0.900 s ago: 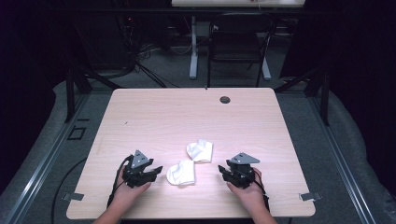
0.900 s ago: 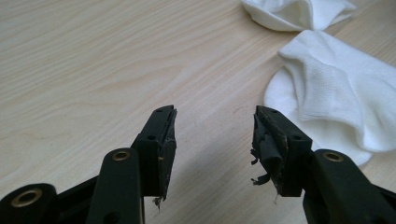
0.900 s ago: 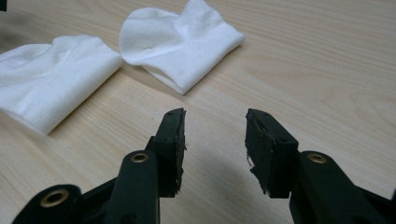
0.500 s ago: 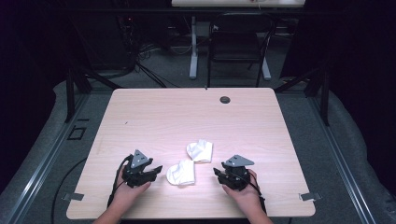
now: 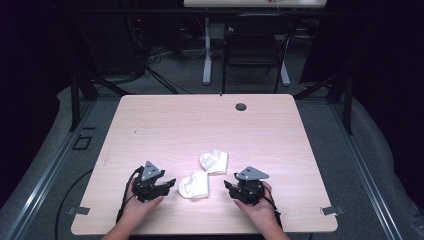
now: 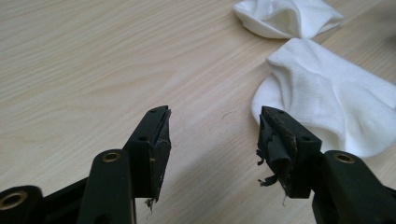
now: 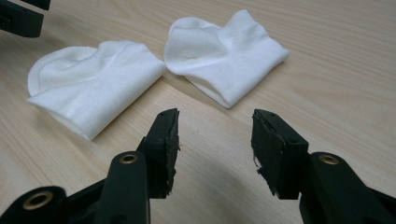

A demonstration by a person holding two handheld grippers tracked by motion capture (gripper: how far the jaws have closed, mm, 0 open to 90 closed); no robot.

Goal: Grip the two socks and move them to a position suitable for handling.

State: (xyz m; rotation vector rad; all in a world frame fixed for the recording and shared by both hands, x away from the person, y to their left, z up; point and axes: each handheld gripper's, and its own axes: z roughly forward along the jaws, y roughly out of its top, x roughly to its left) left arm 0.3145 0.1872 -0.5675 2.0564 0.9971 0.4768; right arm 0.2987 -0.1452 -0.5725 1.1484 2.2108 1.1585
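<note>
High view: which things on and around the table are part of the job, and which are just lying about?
In the job:
- near sock, beside the left gripper
- far sock
- right gripper, jaws open, as are the left's

Lying about:
- round black grommet near the table's far edge
- chair behind the table
- cables on the floor
</note>
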